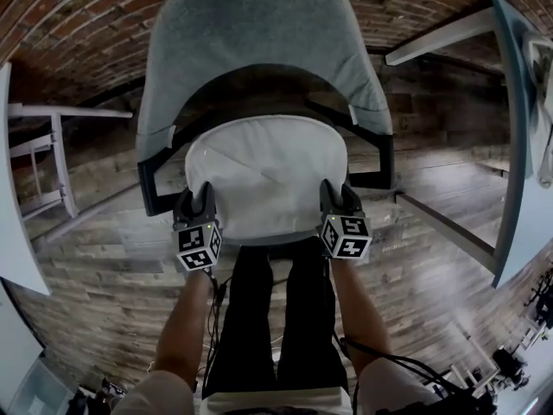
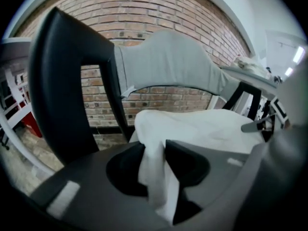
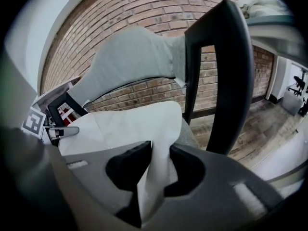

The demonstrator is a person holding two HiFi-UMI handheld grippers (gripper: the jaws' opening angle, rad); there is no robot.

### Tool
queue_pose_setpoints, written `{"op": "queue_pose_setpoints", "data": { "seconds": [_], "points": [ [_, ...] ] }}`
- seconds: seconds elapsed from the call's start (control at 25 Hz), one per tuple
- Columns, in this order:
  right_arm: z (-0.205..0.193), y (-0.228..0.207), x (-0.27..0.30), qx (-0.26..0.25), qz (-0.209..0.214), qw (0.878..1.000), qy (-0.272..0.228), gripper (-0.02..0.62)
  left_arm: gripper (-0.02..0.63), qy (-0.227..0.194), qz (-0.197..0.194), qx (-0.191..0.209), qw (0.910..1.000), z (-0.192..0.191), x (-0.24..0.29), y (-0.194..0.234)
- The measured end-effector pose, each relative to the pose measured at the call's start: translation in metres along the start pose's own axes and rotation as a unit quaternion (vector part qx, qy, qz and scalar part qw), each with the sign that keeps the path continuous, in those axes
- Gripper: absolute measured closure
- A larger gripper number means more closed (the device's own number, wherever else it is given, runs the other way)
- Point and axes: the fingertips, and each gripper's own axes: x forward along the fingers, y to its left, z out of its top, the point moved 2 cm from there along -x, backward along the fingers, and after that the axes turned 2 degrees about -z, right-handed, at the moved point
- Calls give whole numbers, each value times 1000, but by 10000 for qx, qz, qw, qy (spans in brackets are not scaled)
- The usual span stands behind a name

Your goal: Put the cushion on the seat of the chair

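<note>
A white cushion [image 1: 263, 175] lies across the seat of a chair [image 1: 259, 41] that has a grey padded back and black arms. My left gripper [image 1: 197, 210] holds the cushion's near left corner, and my right gripper [image 1: 340, 199] holds its near right corner. In the left gripper view, a fold of the cushion [image 2: 207, 129] runs between the jaws of the left gripper [image 2: 154, 158], touching both. The right gripper view shows the cushion [image 3: 125, 124] pinched the same way by the right gripper [image 3: 159, 162]. The seat itself is hidden under the cushion.
The chair's black arms [image 2: 62, 81] [image 3: 226, 71] rise close outside each gripper. A brick wall [image 1: 415, 7] stands behind the chair. A pale table edge [image 1: 514, 145] is at the right and a white frame [image 1: 52, 145] at the left. The person's legs [image 1: 276, 318] stand on the wood floor.
</note>
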Motion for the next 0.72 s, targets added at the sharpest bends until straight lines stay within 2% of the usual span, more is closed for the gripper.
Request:
{"op": "queue_pose_setpoints", "data": {
  "seconds": [0.24, 0.48, 0.72],
  "points": [
    [-11, -4, 8, -46, -3, 9999, 139, 506, 495, 231, 157, 188, 9994, -18, 12, 3],
    [-9, -5, 9, 11, 42, 9999, 143, 496, 495, 216, 165, 73, 9996, -18, 14, 5],
    [-2, -11, -1, 50, 30, 10000, -13, 445, 453, 198, 379, 177, 9989, -13, 8, 5]
  ]
}}
